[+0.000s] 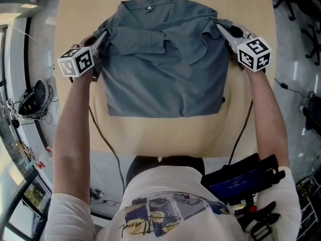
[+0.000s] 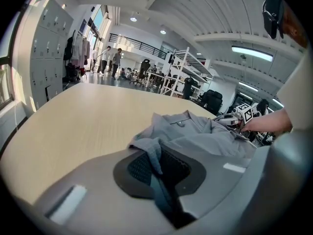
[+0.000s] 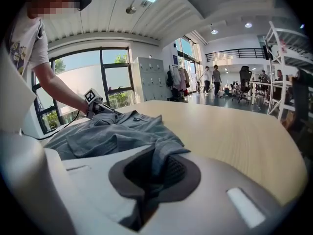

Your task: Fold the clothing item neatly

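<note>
Our left gripper point(image 1: 104, 38) has its jaws closed on a pinch of the grey shirt point(image 1: 165, 79), at the shirt's left edge near the shoulder. In the left gripper view the cloth runs down between the dark pads point(image 2: 141, 169). Our right gripper point(image 1: 221, 30) is closed in the same way on a fold of cloth at the opposite edge. Between the two grippers the shirt lies on the pale wooden tabletop point(image 1: 165, 134), with its collar point(image 1: 149, 6) on the far side from us and a sleeve point(image 1: 145, 39) folded in across the chest. The lower hem is toward us, a little back from the near edge of the tabletop. Two thin cables point(image 1: 105, 144) hang down over that near edge, one from each gripper. A black device point(image 1: 241, 182) with a blue screen sits at our waist. Beyond the tabletop, the left gripper view shows grey lockers point(image 2: 46, 48), a white shelf rack point(image 2: 188, 70) and some people point(image 2: 116, 60) standing far off in the hall.
</note>
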A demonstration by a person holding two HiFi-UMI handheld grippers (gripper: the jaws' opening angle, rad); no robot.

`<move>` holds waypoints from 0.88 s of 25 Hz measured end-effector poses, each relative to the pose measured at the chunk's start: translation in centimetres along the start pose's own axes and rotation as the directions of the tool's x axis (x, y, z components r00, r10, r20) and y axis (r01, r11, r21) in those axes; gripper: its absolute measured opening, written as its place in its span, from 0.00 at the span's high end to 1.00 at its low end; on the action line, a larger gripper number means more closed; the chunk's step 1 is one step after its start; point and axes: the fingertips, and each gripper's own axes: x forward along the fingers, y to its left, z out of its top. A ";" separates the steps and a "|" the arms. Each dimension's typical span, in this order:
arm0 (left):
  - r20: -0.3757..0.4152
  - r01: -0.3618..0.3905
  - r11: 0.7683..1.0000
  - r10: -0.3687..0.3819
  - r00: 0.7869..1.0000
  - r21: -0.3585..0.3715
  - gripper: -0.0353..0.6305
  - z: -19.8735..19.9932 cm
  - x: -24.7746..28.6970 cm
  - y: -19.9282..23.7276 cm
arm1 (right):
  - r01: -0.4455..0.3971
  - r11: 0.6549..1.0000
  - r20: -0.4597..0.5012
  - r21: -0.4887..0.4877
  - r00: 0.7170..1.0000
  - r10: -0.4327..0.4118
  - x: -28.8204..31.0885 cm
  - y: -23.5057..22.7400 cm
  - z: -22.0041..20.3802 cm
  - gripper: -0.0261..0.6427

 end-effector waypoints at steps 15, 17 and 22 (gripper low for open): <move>-0.010 -0.012 0.998 0.013 1.000 0.062 0.82 -0.3 0.2 -1.3 | 0.025 1.000 0.032 -0.015 0.999 -0.025 -0.6 -0.1 -0.9 0.86; -0.010 -0.004 0.998 0.004 1.000 0.065 0.76 -0.2 0.1 -1.6 | 0.018 1.000 0.040 0.006 0.999 -0.018 -0.9 -0.3 -1.0 0.82; -0.003 -0.004 0.999 0.005 1.000 0.053 0.65 0.0 -0.8 -1.0 | 0.015 0.998 0.037 0.058 0.999 -0.017 -1.9 -0.1 -1.6 0.76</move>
